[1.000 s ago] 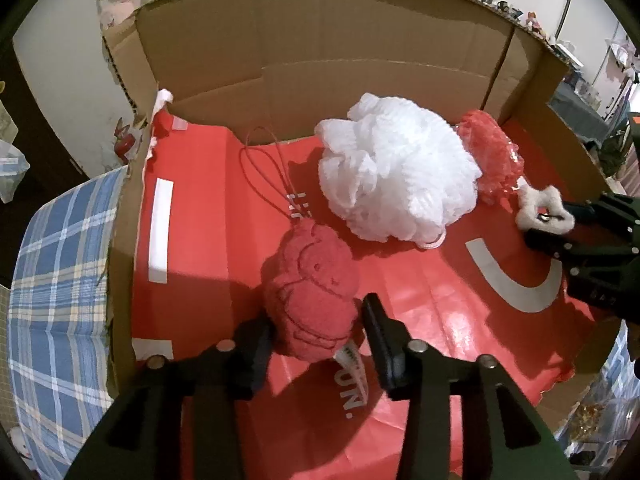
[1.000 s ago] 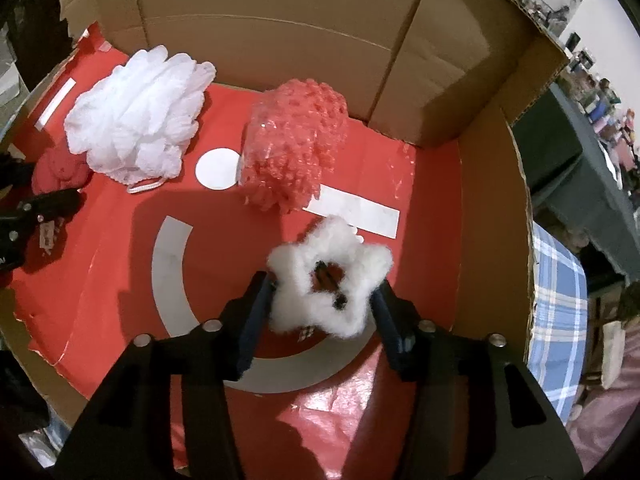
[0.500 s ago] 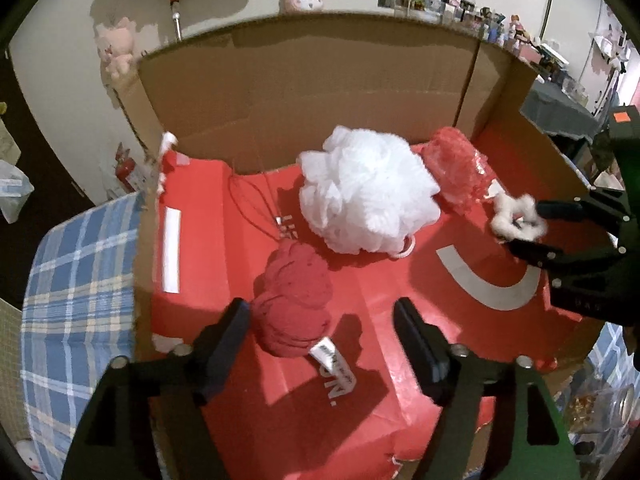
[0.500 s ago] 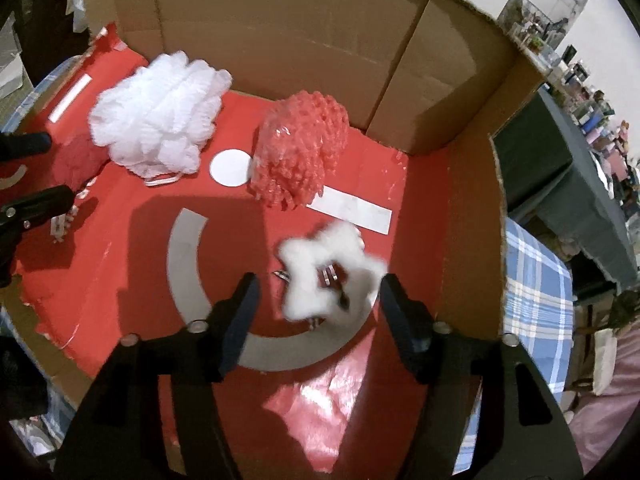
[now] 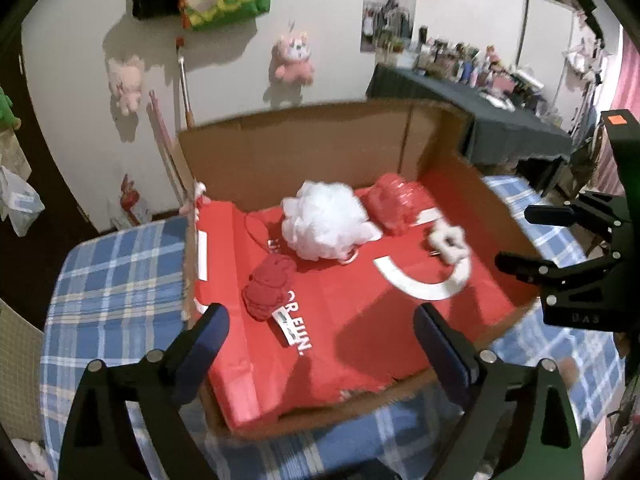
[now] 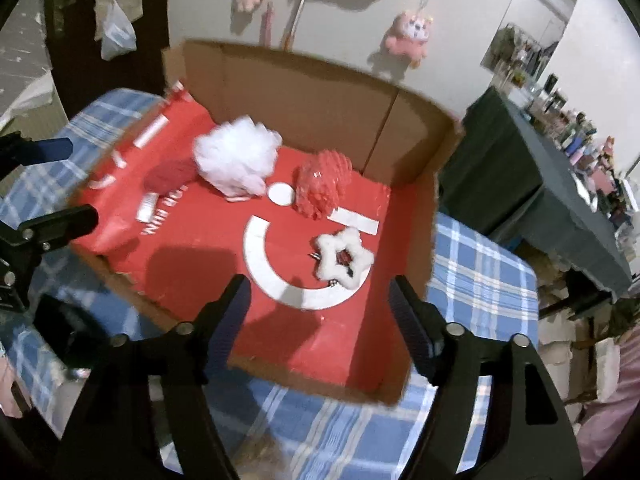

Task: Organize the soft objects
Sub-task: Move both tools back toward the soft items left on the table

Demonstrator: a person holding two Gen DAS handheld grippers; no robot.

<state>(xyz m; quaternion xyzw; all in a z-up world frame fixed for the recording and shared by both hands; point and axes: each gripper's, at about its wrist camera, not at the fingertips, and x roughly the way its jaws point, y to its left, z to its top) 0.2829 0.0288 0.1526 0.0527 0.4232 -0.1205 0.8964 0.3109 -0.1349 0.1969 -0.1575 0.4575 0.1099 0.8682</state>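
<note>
Release is what marks this moment: both grippers have let go and lifted clear of the cardboard box [image 5: 304,148], where a second ago each was down inside it around a soft toy. The left gripper [image 5: 320,336] has just been opening and its jaws now stand spread wide with nothing between them; the dark red plush [image 5: 269,288] it had been closing around lies free on the red liner in the box's front-left part, its white tag just beside it. The right gripper [image 6: 320,312] has likewise been opening, jaws apart and empty, and the white fluffy star [image 6: 345,259] it had pinched rests on the liner near the box's right wall, over the end of the white printed arc. Toward the box's back wall sit the white mesh bath pouf [image 6: 237,155] and, just to its right, the red knobbly soft ball [image 6: 323,185], neither shifted. With all four soft things now inside the box and apart from one another, the sorting looks finished or close to it; any remaining work would seem to lie outside the box, on the blue plaid cloth [image 5: 120,264] it stands on
</note>
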